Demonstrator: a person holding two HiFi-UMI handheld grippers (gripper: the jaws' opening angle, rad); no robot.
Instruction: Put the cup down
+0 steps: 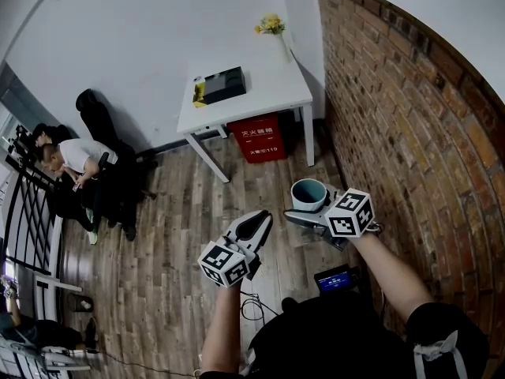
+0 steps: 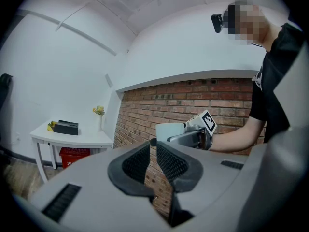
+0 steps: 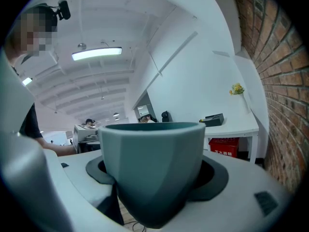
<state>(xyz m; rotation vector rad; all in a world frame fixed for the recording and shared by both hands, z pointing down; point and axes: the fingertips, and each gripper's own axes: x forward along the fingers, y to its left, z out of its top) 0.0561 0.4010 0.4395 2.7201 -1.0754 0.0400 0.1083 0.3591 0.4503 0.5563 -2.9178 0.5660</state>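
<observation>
Far from the white worktop (image 1: 264, 93), our right hand-held gripper (image 1: 314, 212) clamps the cup (image 1: 308, 189) aloft and our left hand-held gripper (image 1: 256, 223) sits closed and empty, so we judge nothing set down yet.

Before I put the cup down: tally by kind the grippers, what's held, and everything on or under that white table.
Grippers: 2 (left gripper, right gripper)
Cup: 1
Black box: 1
Yellow object: 1
Vase of yellow flowers: 1
Red box: 1
Total: 7

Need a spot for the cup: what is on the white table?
A black box with something yellow beside it, and yellow flowers at the far corner. Anything behind the box is hidden.
</observation>
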